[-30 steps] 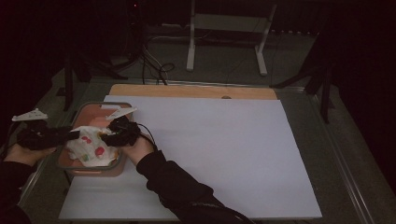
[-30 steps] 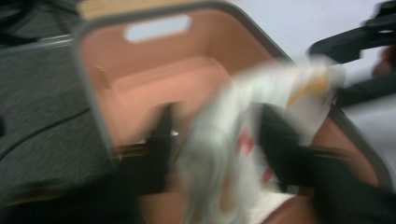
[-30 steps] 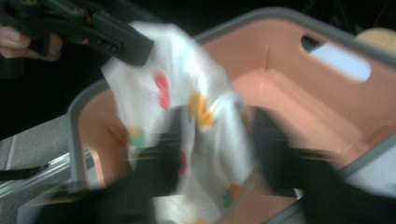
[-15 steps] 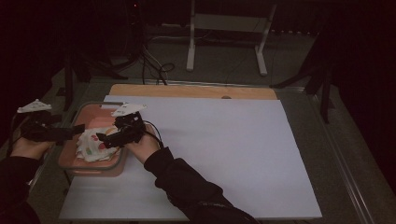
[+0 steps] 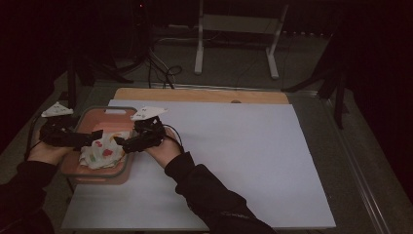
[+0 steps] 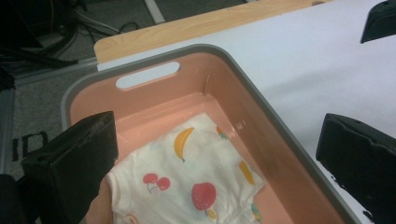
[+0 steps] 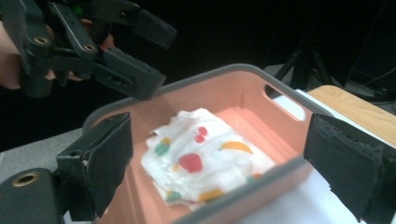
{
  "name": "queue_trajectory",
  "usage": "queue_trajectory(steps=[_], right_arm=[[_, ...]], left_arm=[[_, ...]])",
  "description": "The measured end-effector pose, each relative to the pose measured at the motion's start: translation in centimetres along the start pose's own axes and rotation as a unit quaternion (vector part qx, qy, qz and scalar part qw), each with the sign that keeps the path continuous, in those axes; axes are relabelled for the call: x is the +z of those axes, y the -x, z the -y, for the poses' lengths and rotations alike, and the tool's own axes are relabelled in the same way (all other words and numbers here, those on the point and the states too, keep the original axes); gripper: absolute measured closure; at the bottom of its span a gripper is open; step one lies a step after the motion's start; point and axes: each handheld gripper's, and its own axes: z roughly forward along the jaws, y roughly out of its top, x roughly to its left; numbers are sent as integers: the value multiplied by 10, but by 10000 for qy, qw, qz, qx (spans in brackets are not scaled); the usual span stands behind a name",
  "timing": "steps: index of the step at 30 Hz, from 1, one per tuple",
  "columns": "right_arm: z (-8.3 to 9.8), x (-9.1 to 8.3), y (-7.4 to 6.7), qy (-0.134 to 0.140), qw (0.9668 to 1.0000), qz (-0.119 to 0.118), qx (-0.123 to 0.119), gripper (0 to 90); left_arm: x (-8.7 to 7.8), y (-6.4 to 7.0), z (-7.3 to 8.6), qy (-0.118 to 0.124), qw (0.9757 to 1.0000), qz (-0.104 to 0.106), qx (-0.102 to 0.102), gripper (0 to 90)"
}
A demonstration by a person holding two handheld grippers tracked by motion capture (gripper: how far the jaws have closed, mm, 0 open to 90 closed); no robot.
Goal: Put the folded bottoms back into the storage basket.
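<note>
Lying folded in the pink basket (image 5: 78, 168) at the desk's (image 5: 243, 161) near left, the fruit-print cloth (image 5: 101, 152) sits between left tongs (image 5: 97, 135) and right tongs (image 5: 119, 142). Left gripper view: jaws just opened wide, empty, cloth (image 6: 187, 182) below. Right gripper view: likewise spread, holding nothing, above the cloth (image 7: 201, 158).

Dim room; white stand (image 5: 234, 46), cables (image 5: 160, 66) behind table (image 5: 204, 95).

No readable text, labels or numbers, dim high view possibly hiding some
</note>
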Motion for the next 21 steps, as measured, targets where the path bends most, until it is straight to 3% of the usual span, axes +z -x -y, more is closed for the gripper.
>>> queue_trajectory(steps=[6,21], right_arm=[[5,-14,10,10,10000,57,-18,85],[23,-50,37,-17,9995,321,61,85]], left_arm=[[6,14,-4,25,9999,87,140,2],[23,43,-16,24,9993,282,256,1]])
